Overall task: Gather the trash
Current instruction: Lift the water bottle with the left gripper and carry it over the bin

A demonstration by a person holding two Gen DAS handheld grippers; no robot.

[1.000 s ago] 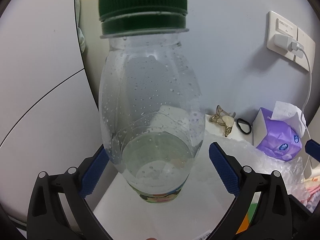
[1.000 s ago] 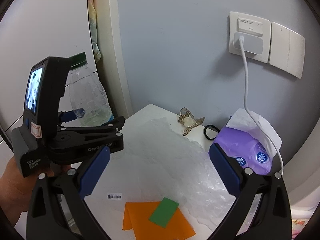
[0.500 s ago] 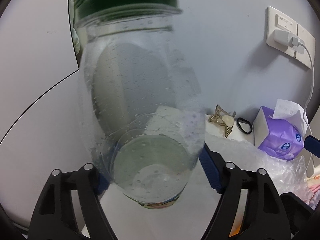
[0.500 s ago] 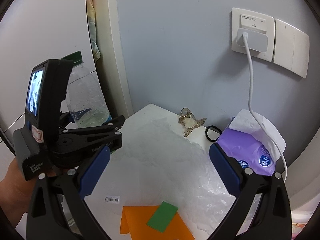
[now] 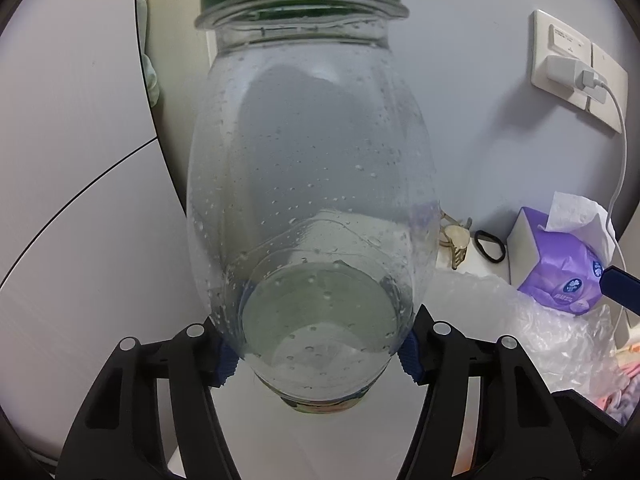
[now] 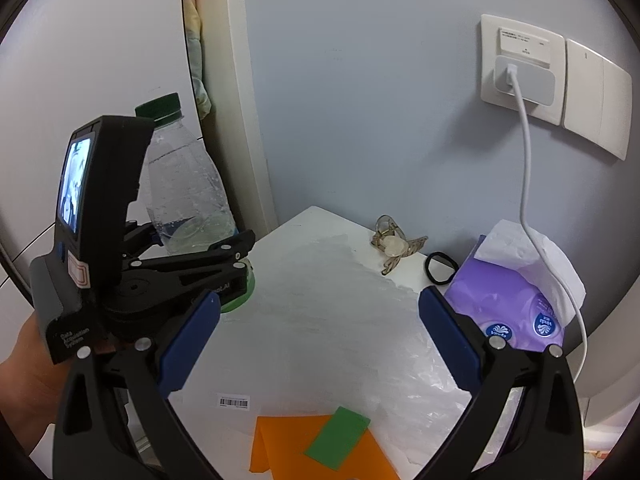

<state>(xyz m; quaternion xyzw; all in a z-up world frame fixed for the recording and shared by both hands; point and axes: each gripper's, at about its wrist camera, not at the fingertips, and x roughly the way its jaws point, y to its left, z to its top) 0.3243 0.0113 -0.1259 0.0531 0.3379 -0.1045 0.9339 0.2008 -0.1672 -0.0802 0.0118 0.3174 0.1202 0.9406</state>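
Closing on the clear green-capped plastic bottle (image 5: 312, 208), the left gripper (image 5: 316, 360) has both pads touching it. The right gripper (image 6: 320, 344) hangs apart above the white surface (image 6: 320, 264).

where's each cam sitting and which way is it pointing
Left wrist: sits on the left gripper, looking along its fingers and slightly down, close at the bottle between its closing jaws, wall behind; own black fingers show.
Right wrist: sits on the right gripper, looking down over the table toward the wall; own open fingers, the left gripper and a hand show.
Shared: bottle, hair clip, tissue pack, socket.
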